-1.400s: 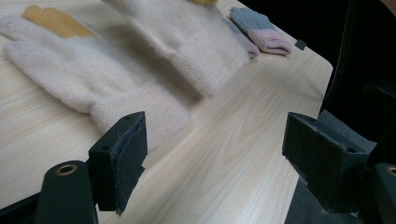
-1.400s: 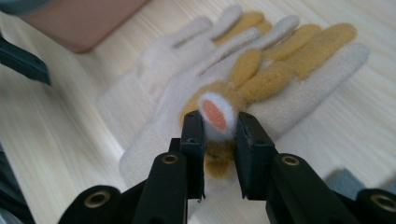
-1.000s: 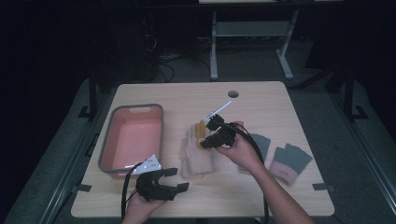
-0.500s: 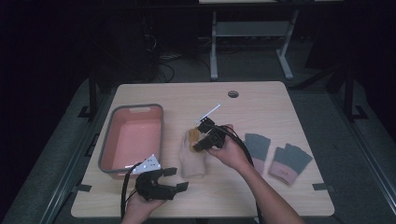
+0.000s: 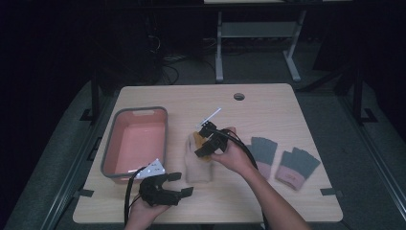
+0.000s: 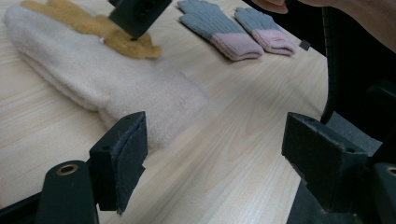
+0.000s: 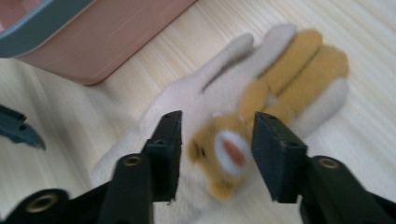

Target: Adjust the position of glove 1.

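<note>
Right gripper (image 7: 215,140) hovers, jaws spread either side of the tan animal patch (image 7: 224,154) on the fuzzy cream glove (image 5: 198,163), seemingly lining up a pinch, while the left gripper (image 5: 165,187) idles open-jawed on the counter (image 5: 287,110).

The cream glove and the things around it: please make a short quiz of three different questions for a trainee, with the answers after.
1. True or false: the right claw is open, its jaws on either side of the yellow animal patch on the cream glove.
2. What lies to the right of the cream glove in the high view?
A. a pair of grey gloves with pink cuffs
B. a blue towel
C. a metal bowl
3. Fill in: the pink tray sits to the ____ of the cream glove in the high view.

Key: 1 true. 2 A. 3 left.
</note>
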Tool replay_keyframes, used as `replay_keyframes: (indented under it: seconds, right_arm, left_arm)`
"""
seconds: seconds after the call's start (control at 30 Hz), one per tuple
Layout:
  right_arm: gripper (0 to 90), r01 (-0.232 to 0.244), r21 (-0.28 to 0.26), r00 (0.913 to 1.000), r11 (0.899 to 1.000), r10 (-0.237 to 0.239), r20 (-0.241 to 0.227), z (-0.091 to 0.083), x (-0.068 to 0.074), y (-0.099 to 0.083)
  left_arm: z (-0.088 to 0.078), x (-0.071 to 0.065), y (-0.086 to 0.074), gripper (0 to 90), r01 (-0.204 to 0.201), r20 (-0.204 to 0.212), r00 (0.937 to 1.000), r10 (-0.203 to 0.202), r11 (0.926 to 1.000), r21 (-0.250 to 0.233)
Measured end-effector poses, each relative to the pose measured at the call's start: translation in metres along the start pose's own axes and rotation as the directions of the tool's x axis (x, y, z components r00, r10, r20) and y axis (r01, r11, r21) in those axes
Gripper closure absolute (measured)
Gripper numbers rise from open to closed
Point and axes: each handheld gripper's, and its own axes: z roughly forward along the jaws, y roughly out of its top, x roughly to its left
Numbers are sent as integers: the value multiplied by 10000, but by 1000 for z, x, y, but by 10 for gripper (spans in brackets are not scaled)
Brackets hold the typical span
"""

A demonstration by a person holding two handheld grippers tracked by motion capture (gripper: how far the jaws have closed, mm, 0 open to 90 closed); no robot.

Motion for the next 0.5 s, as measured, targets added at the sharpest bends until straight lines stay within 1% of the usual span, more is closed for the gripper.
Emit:
replay_keyframes:
  seconds: [0.03, 0.07, 0.13, 0.27, 0.33, 0.43, 0.5]
  right_arm:
    - [503, 114, 62, 9999, 9999, -114, 66, 2, 2, 3]
    - [498, 245, -2, 9996, 9997, -245, 122, 4, 3, 5]
    - [478, 353, -115, 9993, 9993, -351, 135, 8, 6, 8]
    - [438, 678, 15, 9967, 9977, -678, 443, 23, 11, 15]
    - [416, 908, 170, 9938, 9957, -917, 628, 30, 13, 17]
    - [401, 1102, 368, 9885, 9932, -1134, 996, 40, 15, 18]
    - [401, 1336, 480, 9827, 9899, -1386, 1227, 44, 16, 18]
  left_arm:
    - [0, 0, 0, 224, -4, -13, 10000, 4, 10000, 21]
    - [0, 0, 0, 225, -6, -15, 10000, 6, 10000, 20]
    - [0, 0, 0, 225, 0, -14, 10000, 0, 10000, 11]
    - [1, -1, 1, 226, 0, -2, 10000, 0, 10000, 6]
    - [1, -1, 1, 226, 31, 2, 10000, -31, 10000, -1]
    - [2, -1, 1, 226, 19, -34, 10000, -19, 10000, 36]
    - [3, -2, 2, 226, 87, -43, 10000, -87, 10000, 15]
